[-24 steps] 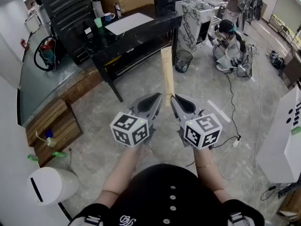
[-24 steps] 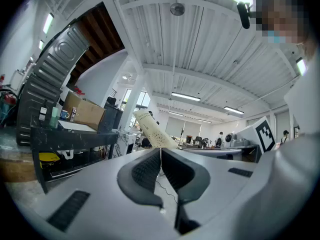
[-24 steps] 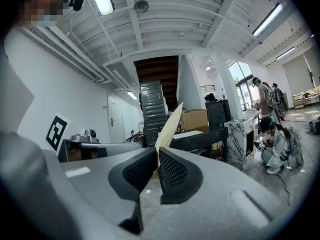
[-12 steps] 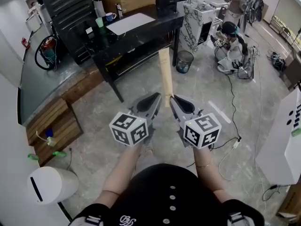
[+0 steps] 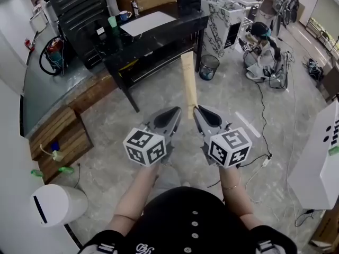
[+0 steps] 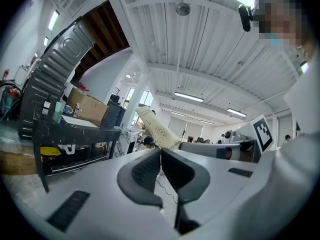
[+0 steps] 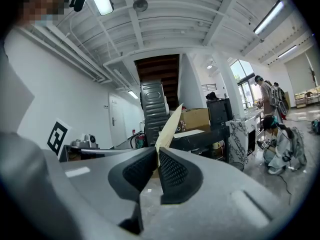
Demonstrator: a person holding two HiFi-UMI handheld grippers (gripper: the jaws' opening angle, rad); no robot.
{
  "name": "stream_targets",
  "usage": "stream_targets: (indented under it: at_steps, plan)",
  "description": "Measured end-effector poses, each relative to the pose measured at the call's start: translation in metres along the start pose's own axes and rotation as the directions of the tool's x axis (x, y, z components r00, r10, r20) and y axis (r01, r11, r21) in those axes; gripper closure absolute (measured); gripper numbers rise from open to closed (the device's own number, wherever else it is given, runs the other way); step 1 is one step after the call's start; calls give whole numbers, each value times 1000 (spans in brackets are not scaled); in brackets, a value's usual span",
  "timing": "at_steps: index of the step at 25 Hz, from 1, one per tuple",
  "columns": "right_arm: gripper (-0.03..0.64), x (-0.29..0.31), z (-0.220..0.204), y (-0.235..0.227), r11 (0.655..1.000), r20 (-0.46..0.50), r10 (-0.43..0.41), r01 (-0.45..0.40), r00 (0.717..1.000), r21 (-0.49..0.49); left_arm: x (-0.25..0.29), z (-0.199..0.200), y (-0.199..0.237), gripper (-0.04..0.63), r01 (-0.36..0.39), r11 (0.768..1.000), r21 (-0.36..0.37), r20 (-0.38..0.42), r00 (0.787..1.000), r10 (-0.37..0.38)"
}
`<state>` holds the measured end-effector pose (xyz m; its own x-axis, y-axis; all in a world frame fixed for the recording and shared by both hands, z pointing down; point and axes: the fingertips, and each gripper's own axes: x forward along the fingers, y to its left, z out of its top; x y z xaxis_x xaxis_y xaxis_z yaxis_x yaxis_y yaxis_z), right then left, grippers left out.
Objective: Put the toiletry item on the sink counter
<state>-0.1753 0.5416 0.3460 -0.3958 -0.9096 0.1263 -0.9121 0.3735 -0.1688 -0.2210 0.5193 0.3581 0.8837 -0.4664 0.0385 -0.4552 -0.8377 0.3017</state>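
Toiletry tube (image 5: pixel 188 83) stayed pinched in the right gripper (image 5: pixel 197 110), hardly shifting above the floor (image 5: pixel 106 126). The left gripper (image 5: pixel 177 110) was closed and empty; the placing still lay ahead.

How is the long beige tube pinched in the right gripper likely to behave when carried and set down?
It seems light and stiff: pinched at one end by the right gripper, the beige tube sticks out straight without drooping. Long and narrow, it would probably tip if stood on end. Its flat profile suggests little rolling.
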Motion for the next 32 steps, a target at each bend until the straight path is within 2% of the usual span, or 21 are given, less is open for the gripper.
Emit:
stream_targets:
  at_steps: [9,13,19,24,32]
  plan:
    - [594,49,10,-28,1000,8,-6,6,1000,18,34,19,44,579,5,1000,-8,10,1000,-5]
    - [594,90,24,-43,999,24,32,-32,999,23,63,35,76,580,34,999,-8,18,999,-34]
    - [594,160,40,-70,999,31,39,-40,999,27,101,66,139,580,69,998,9,10,998,-69]
    - [595,218,59,-92,999,40,19,-20,999,25,125,99,191,580,75,997,30,19,997,-76]
    - [595,280,72,-108,1000,50,-10,9,999,21,154,116,249,580,113,993,20,10,993,-114]
